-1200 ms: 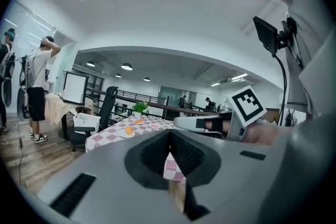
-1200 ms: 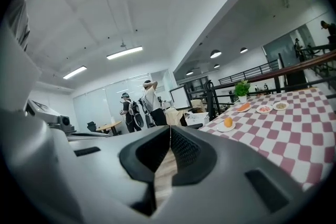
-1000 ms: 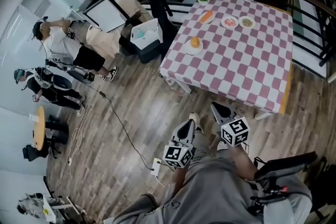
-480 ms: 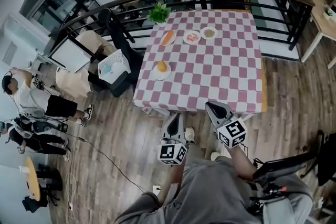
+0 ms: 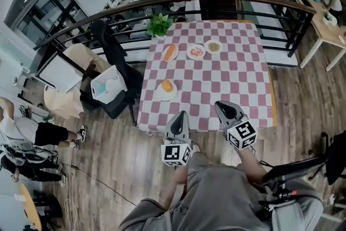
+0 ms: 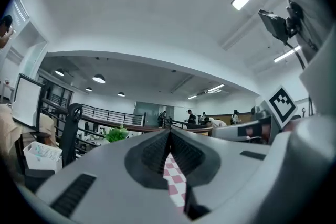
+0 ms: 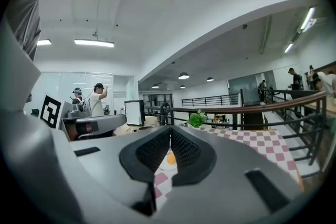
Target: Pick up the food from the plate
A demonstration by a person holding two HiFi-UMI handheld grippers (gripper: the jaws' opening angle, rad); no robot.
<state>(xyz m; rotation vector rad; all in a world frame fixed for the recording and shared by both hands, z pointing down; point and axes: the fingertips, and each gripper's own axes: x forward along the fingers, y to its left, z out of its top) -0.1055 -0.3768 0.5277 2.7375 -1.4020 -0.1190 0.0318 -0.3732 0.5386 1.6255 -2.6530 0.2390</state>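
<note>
Round orange food on a white plate, just left of frame centre in head view, near the left edge of the pink-and-white checked table. Same food visible low at centre of right gripper view, beyond the pads.

Three more dishes in a row nearer the table's far edge: long orange roll, plate of red-and-white food, small plate of greenish food. Potted plant at the far left corner.

Below the table's near edge: left gripper and right gripper, both well apart from the food. Jaws of each pressed together, nothing between.

Dark railing curving behind the table. Black chair and white basket at left.
</note>
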